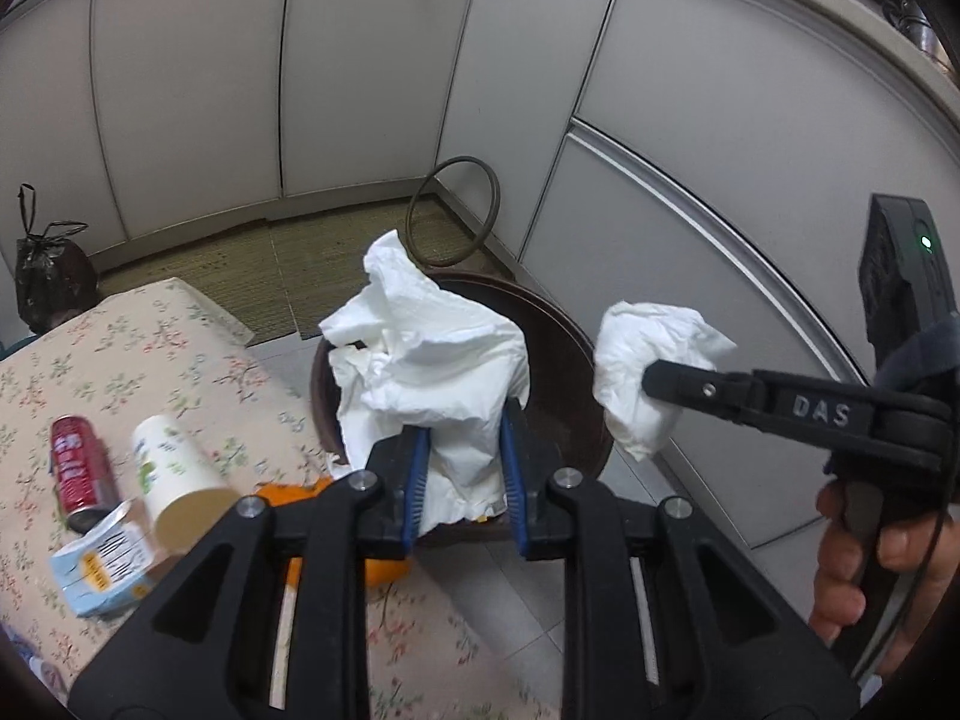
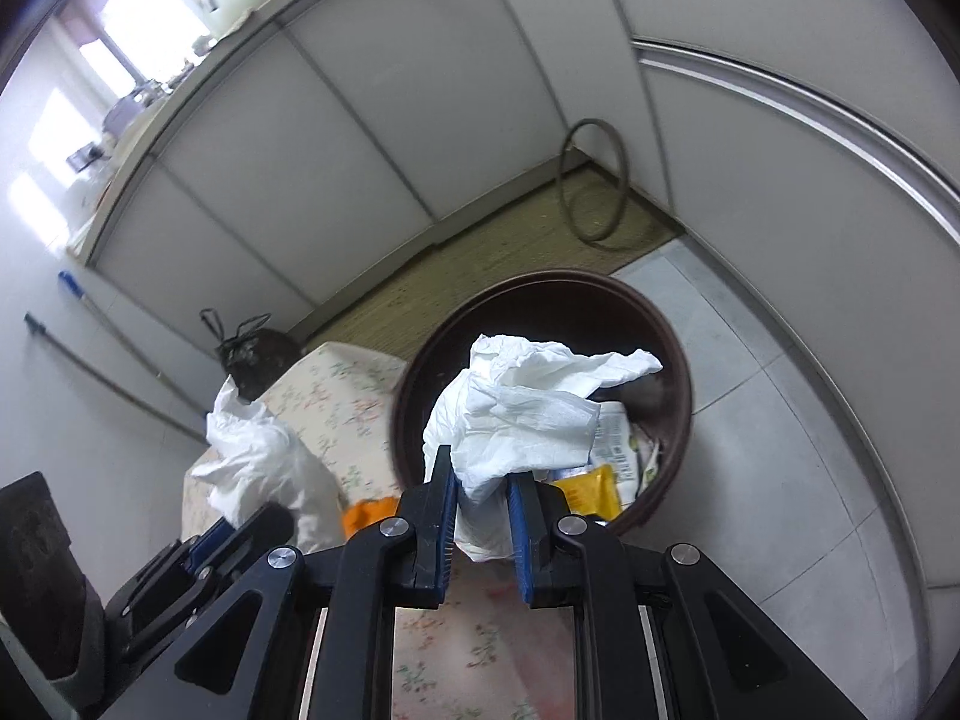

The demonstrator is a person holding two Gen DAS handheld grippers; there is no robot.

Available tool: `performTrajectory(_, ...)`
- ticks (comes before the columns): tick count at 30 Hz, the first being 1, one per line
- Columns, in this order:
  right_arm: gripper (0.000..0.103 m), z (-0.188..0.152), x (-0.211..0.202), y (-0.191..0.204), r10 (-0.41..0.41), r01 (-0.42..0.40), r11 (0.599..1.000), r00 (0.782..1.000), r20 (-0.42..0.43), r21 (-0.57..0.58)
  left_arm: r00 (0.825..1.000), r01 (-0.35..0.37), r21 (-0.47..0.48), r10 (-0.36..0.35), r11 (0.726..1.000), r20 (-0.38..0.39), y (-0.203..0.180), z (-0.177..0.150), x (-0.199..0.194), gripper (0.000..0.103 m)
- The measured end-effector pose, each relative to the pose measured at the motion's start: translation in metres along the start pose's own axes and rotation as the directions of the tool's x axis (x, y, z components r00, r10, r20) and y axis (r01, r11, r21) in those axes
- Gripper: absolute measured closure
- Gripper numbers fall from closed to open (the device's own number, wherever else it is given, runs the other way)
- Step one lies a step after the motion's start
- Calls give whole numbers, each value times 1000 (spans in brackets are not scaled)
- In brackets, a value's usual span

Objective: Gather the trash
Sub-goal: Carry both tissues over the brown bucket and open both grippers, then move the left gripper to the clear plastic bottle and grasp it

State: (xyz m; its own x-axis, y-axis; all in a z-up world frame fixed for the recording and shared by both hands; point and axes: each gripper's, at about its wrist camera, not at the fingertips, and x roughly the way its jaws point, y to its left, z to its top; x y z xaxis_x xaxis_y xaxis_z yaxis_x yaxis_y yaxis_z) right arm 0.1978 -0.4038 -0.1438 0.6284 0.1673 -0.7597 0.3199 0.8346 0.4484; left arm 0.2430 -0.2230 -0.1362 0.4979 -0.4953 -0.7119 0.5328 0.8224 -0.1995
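My left gripper (image 1: 463, 420) is shut on a large crumpled white tissue (image 1: 420, 360), held over the near rim of a round dark brown trash bin (image 1: 570, 336) on the floor. My right gripper (image 2: 479, 474) is shut on a smaller crumpled white tissue (image 2: 522, 414), also above the bin (image 2: 672, 330), which holds wrappers and paper. In the left wrist view the right gripper (image 1: 651, 381) comes in from the right with its tissue (image 1: 645, 360) beside the bin. In the right wrist view the left gripper's tissue (image 2: 258, 456) shows at lower left.
A floral-cloth table (image 1: 150, 360) carries a red can (image 1: 78, 462), a white paper cup (image 1: 177, 480), a small blue-white carton (image 1: 102, 564) and orange peel (image 1: 300, 495). White cabinets, a tied black bag (image 1: 51, 276) and a metal ring (image 1: 453, 210) stand behind.
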Motion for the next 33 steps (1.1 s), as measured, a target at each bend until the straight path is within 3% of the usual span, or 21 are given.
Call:
performTrajectory(7,86,1,25,-40,18,-16,994,1000,-15,111,999,-37,5,37,999,-12,-10,6,43,79)
performTrajectory(13,83,0,36,-48,11,-10,991,1000,-12,132,999,-50,3,50,999,-10,-12,7,54,77)
performTrajectory(16,83,0,34,-53,24,-23,990,1000,-6,142,998,-60,20,61,998,-11,-12,9,55,66)
performTrajectory(19,80,3,37,-53,48,-47,988,999,-3,148,996,-85,27,85,996,1,-10,9,54,43)
performTrajectory(22,63,4,38,-55,68,-65,982,998,-11,179,996,-94,30,94,995,13,-8,10,51,33)
performTrajectory(23,52,4,36,-55,69,-66,980,998,-5,186,995,-100,32,100,994,11,-8,10,51,30)
performTrajectory(33,43,8,17,-41,46,-49,988,999,21,146,991,-134,32,134,991,-5,3,7,34,25)
